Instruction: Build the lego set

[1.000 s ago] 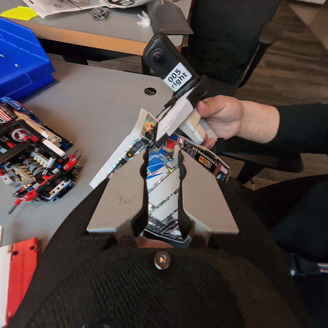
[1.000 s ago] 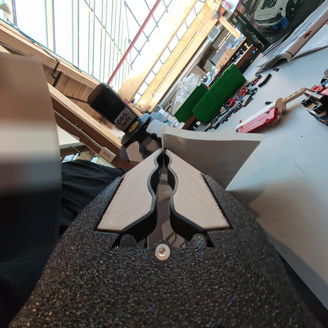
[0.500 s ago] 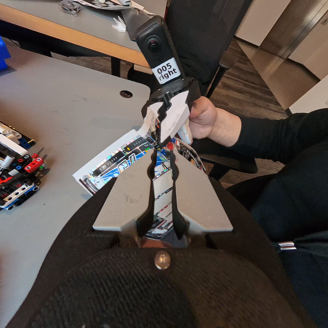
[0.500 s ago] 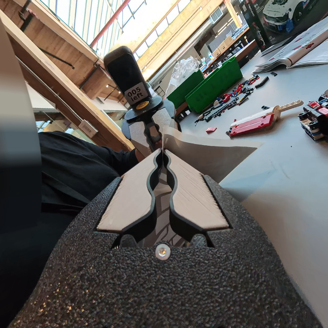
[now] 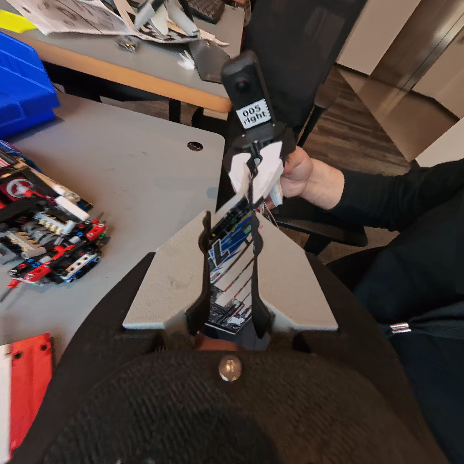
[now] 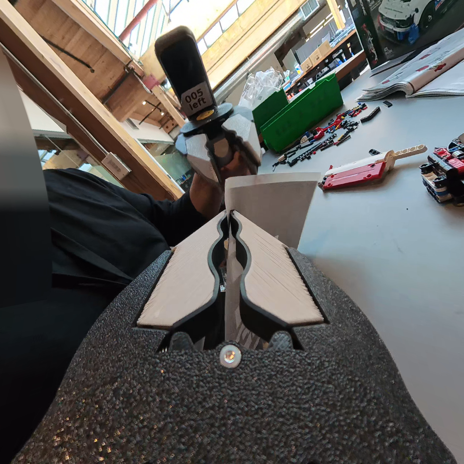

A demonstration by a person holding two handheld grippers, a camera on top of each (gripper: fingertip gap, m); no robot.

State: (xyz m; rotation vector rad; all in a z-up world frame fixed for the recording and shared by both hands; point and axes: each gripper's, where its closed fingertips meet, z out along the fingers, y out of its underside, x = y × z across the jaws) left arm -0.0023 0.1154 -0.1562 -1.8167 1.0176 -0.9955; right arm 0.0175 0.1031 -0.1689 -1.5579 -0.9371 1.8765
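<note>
Two tongs: right tongs (image 6: 229,213) pinch the printed sticker sheet (image 5: 232,251); left tongs (image 5: 230,218), narrowly parted, straddle it.

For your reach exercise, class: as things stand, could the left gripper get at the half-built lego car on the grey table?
Probably yes. The left gripper is open, with only the sticker sheet lying between its fingers, pinched by the right gripper. The lego car sits off to its left on open table, nothing between.

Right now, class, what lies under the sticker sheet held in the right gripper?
Under the sticker sheet, pinched by the right gripper, only the grey table edge shows; the ground beneath is hidden.
</note>
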